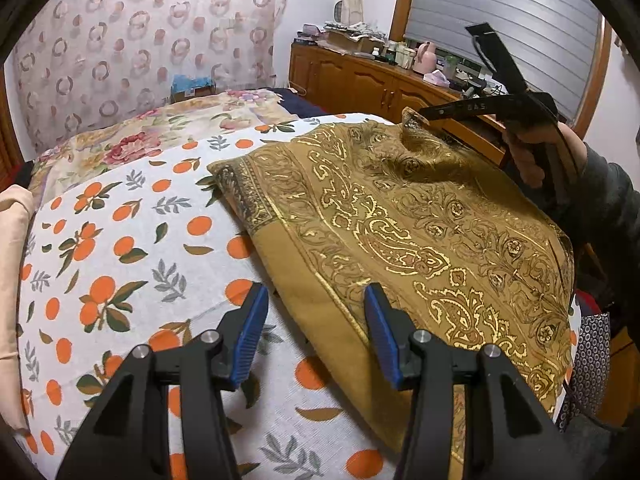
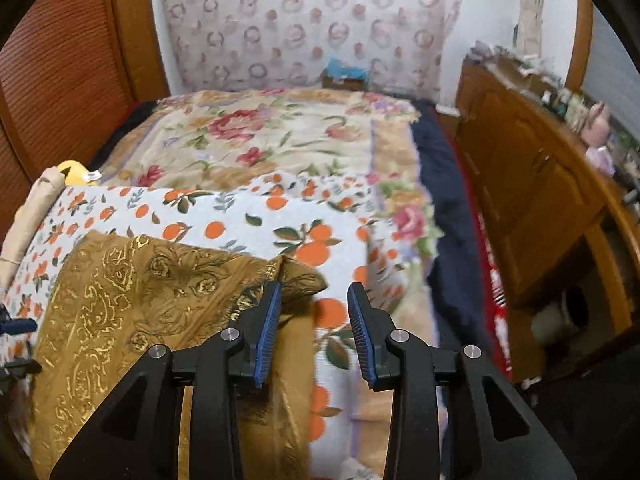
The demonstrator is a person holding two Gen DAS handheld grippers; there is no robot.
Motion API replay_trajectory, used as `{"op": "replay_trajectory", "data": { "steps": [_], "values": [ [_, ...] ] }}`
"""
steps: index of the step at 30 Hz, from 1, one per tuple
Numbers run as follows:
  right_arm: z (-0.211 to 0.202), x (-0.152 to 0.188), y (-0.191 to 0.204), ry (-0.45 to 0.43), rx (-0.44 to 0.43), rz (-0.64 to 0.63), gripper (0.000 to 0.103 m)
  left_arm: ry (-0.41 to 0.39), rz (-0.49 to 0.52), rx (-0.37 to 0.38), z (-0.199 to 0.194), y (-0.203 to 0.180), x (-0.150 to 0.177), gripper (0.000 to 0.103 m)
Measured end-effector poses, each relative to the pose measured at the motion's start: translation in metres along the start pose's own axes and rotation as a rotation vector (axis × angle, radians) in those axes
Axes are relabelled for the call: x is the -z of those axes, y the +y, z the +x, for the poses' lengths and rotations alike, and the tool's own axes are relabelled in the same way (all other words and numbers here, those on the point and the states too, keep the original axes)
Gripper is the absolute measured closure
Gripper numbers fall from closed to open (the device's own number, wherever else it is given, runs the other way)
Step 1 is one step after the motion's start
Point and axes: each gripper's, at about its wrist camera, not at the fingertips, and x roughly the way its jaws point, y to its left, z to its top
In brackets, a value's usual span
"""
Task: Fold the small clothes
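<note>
My left gripper (image 1: 316,332) hovers over the near edge of the gold-patterned cloth (image 1: 400,232), jaws spread, nothing between the pads. The right pad sits above the cloth's plain border; the left pad is over bare orange-print sheet (image 1: 120,240).

My right gripper (image 2: 314,328) is also parted, no fabric between the pads. Its left finger (image 2: 268,336) stands just beside the cloth's far right corner (image 2: 300,276), which is peaked and slightly folded over. In the left wrist view that same corner (image 1: 416,132) stands up in a small ridge, right under the tips of the right gripper (image 1: 436,112); I cannot tell whether they touch.

The cloth lies mostly flat on the orange-print sheet, on the bed's right half. Its left edge runs diagonally, with a dark patterned band at the far left corner (image 1: 236,188). Its right edge reaches the sheet's edge and hangs slightly over.

Open room: wide bare sheet to the left of the cloth, and the floral blanket (image 2: 260,136) beyond it. To the right, a wooden cabinet (image 2: 532,200) stands near the bed.
</note>
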Motion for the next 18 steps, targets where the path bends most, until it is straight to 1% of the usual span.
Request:
{"op": "replay_trajectory", "data": {
  "steps": [4,8,11,13,18],
  "values": [
    [0.016,-0.007,0.001,0.026,-0.052,0.022,0.069,0.003,0.003,-0.009,0.003,-0.004,-0.001,0.054],
    [0.013,-0.011,-0.001,-0.006,-0.065,0.039,0.069,0.005,0.002,-0.012,0.005,-0.006,-0.001,0.054],
    [0.006,-0.012,0.003,-0.027,-0.049,0.022,0.069,0.021,0.006,-0.022,0.010,-0.007,0.000,0.054],
    [0.002,-0.012,0.007,-0.038,-0.045,-0.007,0.063,0.035,0.007,-0.025,0.016,-0.008,-0.001,0.054],
    [-0.003,-0.013,0.008,-0.054,-0.054,-0.006,0.062,0.050,0.003,-0.026,0.024,-0.007,-0.001,0.054]
  ]
}}
